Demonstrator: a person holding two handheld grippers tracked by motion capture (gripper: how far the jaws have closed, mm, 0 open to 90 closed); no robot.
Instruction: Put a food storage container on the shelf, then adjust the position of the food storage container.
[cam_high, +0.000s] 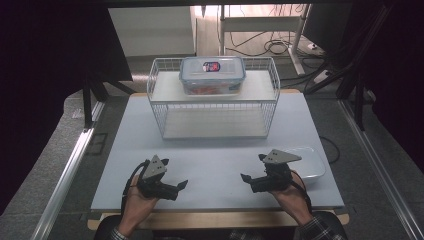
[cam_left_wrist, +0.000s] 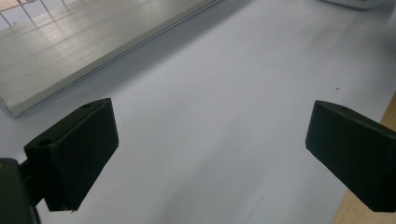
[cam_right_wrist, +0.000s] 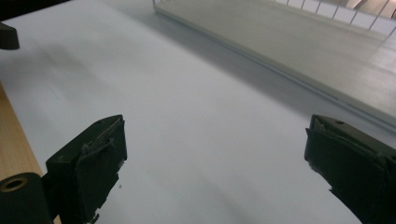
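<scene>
Left gripper (cam_high: 176, 176): near left, jaws wide apart, nothing between them.
Right gripper (cam_high: 252, 169): near right, jaws spread, empty.
White tray (cam_high: 315, 162): shallow, just right of the right gripper.
Wire rack (cam_high: 159, 107): centre, far.
Lidded box (cam_high: 213, 75): clear, blue-rimmed, on the rack's top shelf; reddish contents.

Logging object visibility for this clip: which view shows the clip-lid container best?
The high view: the clip-lid container sits whole on the wire rack's top shelf. Both gripper views look low across the white board toward the rack's lower shelf, with no container in frame.
</scene>
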